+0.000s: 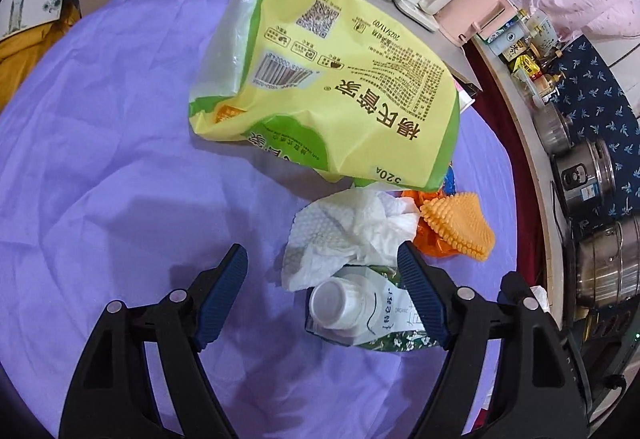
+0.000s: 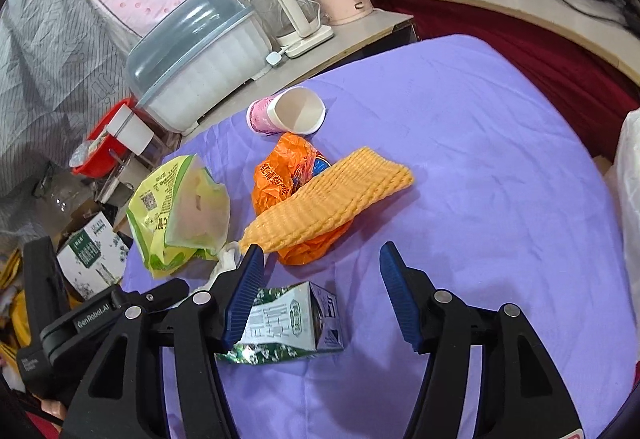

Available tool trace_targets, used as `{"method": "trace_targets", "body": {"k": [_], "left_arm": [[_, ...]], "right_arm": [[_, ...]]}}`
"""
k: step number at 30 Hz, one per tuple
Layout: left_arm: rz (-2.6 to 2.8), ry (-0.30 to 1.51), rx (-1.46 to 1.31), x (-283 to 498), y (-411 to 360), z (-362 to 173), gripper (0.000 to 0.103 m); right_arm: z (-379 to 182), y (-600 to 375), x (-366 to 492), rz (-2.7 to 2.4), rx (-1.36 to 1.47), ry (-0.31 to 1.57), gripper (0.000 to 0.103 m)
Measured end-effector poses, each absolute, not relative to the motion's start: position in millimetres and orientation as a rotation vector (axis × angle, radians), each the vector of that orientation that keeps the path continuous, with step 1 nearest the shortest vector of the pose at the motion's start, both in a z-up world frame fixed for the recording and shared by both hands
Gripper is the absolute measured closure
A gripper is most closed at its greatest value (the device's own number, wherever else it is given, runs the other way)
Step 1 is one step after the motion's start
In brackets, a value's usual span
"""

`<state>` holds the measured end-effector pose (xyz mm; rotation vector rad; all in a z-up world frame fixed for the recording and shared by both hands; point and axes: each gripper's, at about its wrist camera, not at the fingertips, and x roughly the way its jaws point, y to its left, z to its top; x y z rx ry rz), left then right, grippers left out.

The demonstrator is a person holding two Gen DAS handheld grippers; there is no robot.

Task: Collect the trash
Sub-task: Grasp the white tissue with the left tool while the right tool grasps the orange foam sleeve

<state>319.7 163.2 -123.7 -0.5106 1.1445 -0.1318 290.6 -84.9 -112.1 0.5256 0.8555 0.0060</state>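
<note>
All trash lies uncollected on the purple-covered surface (image 2: pixel 480 159): a crushed milk carton (image 2: pixel 292 323), crumpled tissue (image 1: pixel 344 235), yellow-green bag (image 1: pixel 340 95), orange wrapper (image 2: pixel 284 175), orange foam net (image 2: pixel 336 195) and a tipped paper cup (image 2: pixel 288 115). The left tool (image 1: pixel 322 295) is released, straddling the carton's capped end without gripping. The right tool (image 2: pixel 320 279) is released and empty, just beyond the carton. Collection appears barely begun.

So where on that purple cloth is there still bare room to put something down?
Bare purple cloth lies right of the orange foam net and paper cup, and left of the yellow bag. The middle is crowded: bag, tissue, orange wrapper and milk carton bunch together.
</note>
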Motion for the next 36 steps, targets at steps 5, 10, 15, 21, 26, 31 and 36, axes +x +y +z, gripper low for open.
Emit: {"method": "trace_targets", "body": {"k": [5,10,15,21,26,31,36], "left_arm": [[-0.149,1.17,-0.536,330,159,-133,0.03],[-0.169,1.185,-0.538,337,153,-139,0.044],[-0.208,1.202,-0.526,338,147,-142,0.075],[-0.214,1.175,-0.501,333,144,-133,0.092],[-0.217,1.147,-0.5,323,147,-119,0.094],[-0.213,1.1,-0.474,308,148,-98,0.094],[-0.21,1.042,-0.426,290,140,-71,0.094]], "right_arm": [[-124,-88,306,0.018,0.595,0.869,0.044],[-135,-89,320,0.024,0.633,0.876,0.044],[-143,-85,326,0.033,0.624,0.897,0.069],[-136,-84,319,0.033,0.587,0.878,0.09],[-117,-85,305,0.026,0.555,0.835,0.092],[-98,-92,285,0.018,0.557,0.792,0.093],[-77,-103,260,0.006,0.561,0.744,0.093]]}}
